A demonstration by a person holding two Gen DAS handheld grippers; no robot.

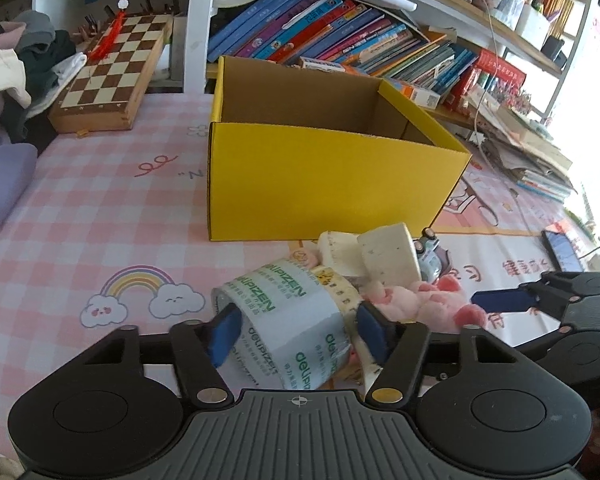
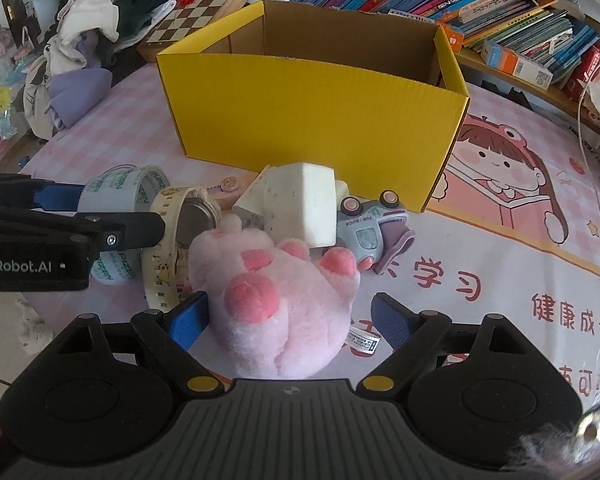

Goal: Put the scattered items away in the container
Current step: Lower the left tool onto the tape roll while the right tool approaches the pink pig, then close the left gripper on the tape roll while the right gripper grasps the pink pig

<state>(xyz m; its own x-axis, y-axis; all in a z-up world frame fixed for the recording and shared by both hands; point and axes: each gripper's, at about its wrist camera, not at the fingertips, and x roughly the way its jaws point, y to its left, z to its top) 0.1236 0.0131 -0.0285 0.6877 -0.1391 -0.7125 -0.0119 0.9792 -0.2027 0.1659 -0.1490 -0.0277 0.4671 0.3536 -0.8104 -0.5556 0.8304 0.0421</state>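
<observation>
An open yellow cardboard box [image 1: 324, 184] stands on the pink mat, also in the right wrist view [image 2: 312, 116]. In front of it lies a heap: a grey tape roll [image 1: 292, 320], a cream tape roll [image 2: 164, 240], a white block [image 2: 296, 204], a toy car [image 2: 368, 224] and a pink plush paw [image 2: 280, 300]. My left gripper [image 1: 298, 330] is open with its pads on either side of the grey tape roll [image 2: 112, 188]. My right gripper [image 2: 290, 320] is open around the plush paw, its left pad touching it.
A chessboard box [image 1: 112, 76] and piled clothes [image 1: 16, 72] lie at the back left. Slanted books [image 1: 340, 36] fill the shelf behind the box. A phone [image 1: 562, 252] lies at the right. A purple cloth [image 2: 76, 96] is left of the box.
</observation>
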